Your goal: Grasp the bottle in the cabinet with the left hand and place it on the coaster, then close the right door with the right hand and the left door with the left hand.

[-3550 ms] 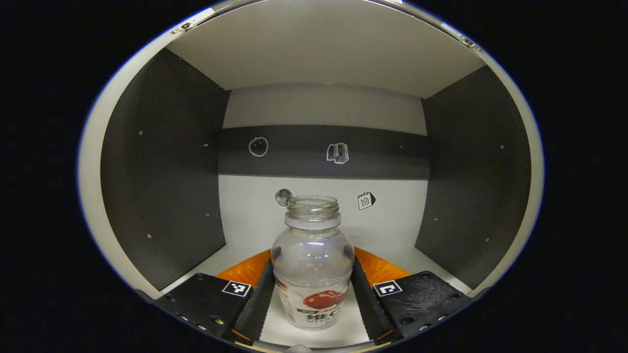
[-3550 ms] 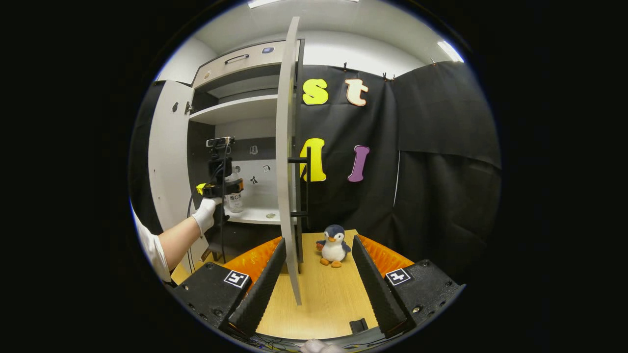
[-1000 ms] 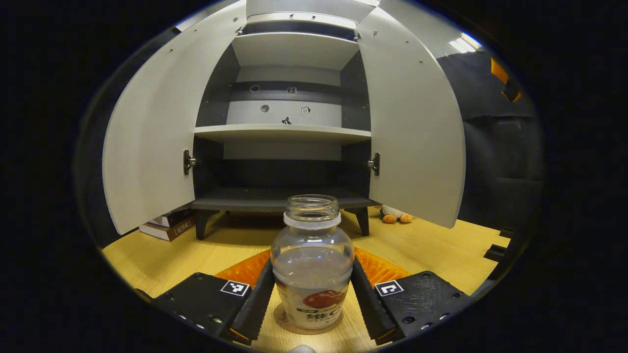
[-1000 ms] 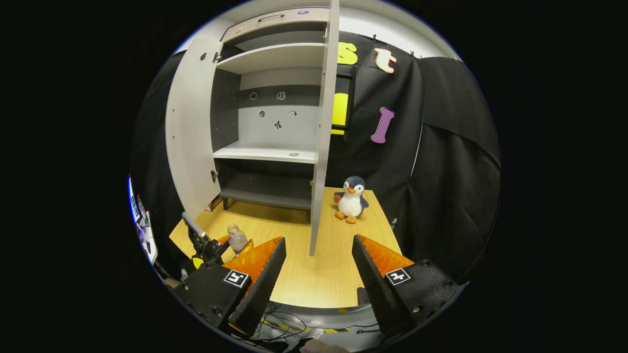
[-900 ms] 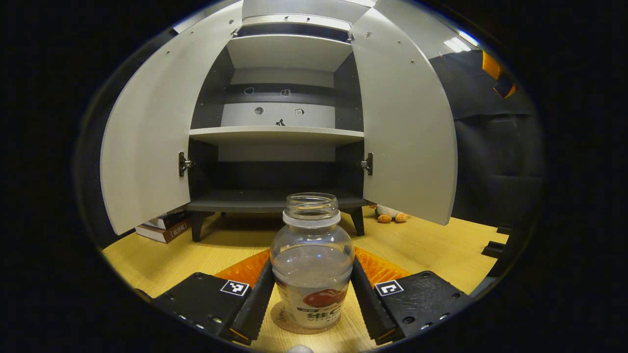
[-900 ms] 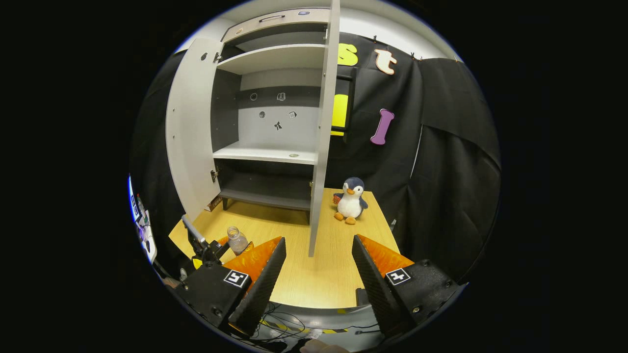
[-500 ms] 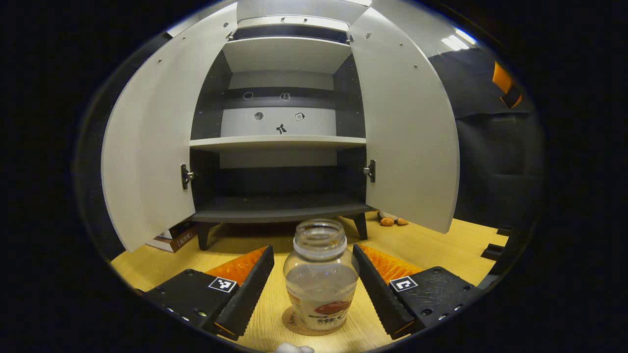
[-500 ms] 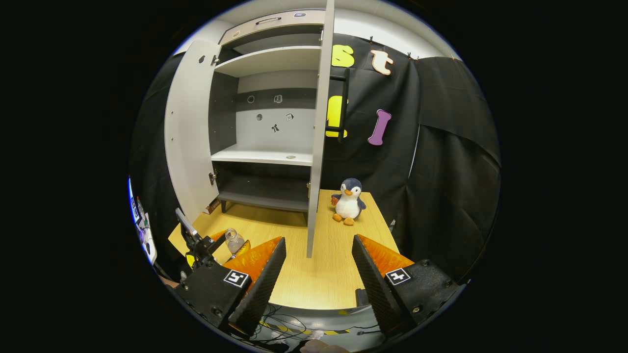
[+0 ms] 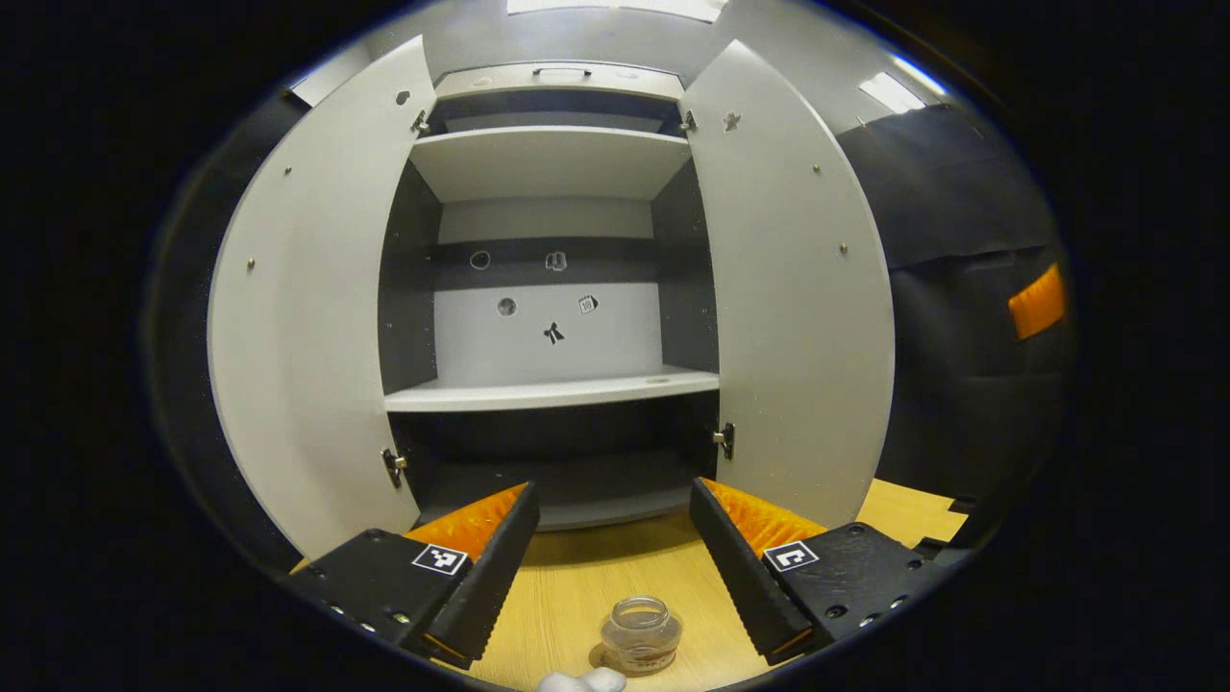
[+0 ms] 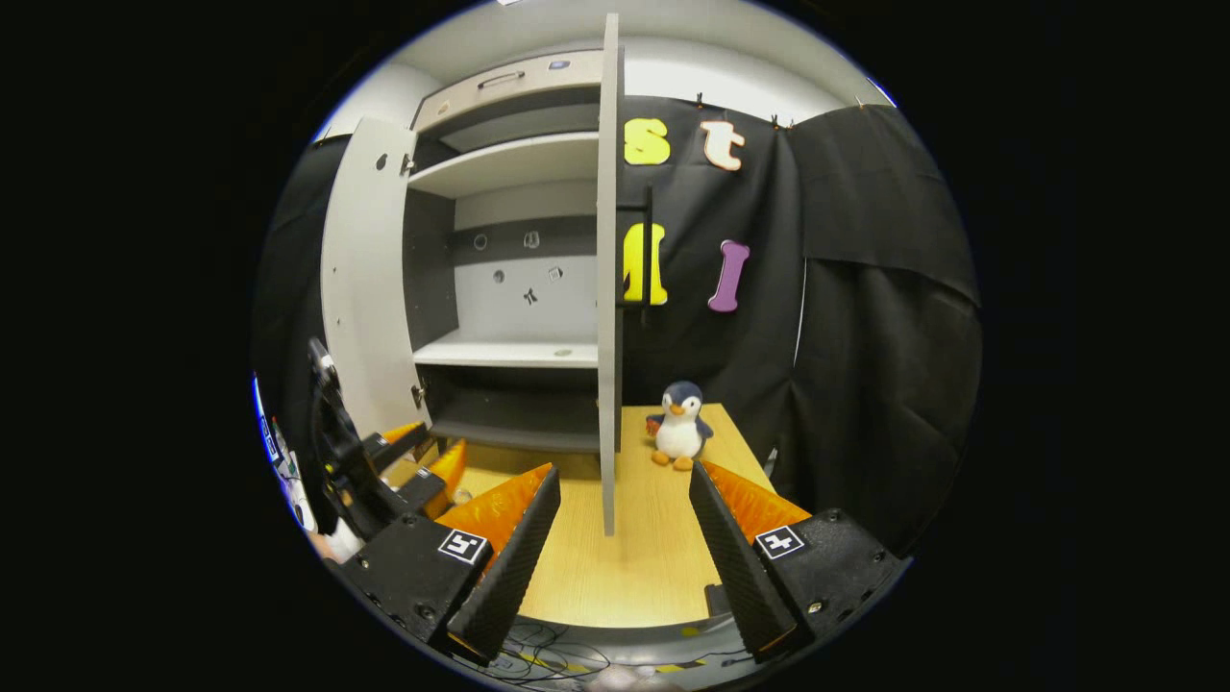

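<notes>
**Clear bottle stands free on the table, both cabinet doors open**

Clear glass or plastic, the uncapped bottle (image 9: 641, 632) stands upright at the bottom centre of the left gripper view, on the wooden table (image 9: 596, 577). A pale sliver at its base may be the coaster; that cannot be told for sure. The left gripper (image 9: 613, 538) sits above it with its two fingers spread wide, touching nothing; the bottle lies below and between them, apart from both.

Behind, the cabinet (image 9: 553, 288) fills the middle of that view. Its left door (image 9: 307, 317) and right door (image 9: 798, 308) both stand open. The white shelf (image 9: 548, 392) carries only a small round spot near its right end; small stickers dot the back wall.

In the right gripper view, the right gripper (image 10: 623, 533) at the bottom is also wide open and holds nothing, with the right door's edge (image 10: 607, 288) rising between its fingers farther off. A toy penguin (image 10: 680, 425) sits on the table right of that door. The left gripper (image 10: 408, 466) shows at lower left.
</notes>
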A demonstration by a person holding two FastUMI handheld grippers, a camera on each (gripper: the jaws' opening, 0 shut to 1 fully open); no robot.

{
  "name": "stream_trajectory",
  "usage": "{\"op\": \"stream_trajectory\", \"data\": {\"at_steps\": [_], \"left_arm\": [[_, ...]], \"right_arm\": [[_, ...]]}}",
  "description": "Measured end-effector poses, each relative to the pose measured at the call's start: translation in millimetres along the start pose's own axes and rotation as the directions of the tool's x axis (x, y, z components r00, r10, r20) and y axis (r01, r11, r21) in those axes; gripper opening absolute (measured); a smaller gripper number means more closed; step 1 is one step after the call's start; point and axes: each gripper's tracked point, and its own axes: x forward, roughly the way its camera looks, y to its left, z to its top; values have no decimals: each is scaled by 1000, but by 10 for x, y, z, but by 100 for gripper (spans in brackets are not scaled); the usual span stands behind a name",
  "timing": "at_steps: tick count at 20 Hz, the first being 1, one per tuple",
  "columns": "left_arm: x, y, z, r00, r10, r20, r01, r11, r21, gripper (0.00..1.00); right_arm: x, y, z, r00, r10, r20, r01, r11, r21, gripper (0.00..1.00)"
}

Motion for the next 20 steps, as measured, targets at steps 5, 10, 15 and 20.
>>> {"op": "stream_trajectory", "data": {"at_steps": [5,10,15,20], "left_arm": [[-327,398,692,998,65,9,-64,993,-102,96],[-871,903,1019,985,175,8,-173,979,-105,96],[-1402,1058,997,973,230,-23,-231,966,-113,95],[-1592,1014,1008,966,258,-35,-260,963,-78,95]], "right_arm": [[-7,-16,262,996,11,88,-13,1000,26,84],[104,-109,416,991,0,135,-7,999,50,83],[264,-422,585,985,-56,164,47,997,59,83],[432,-864,896,970,-130,207,120,991,61,83]]}}
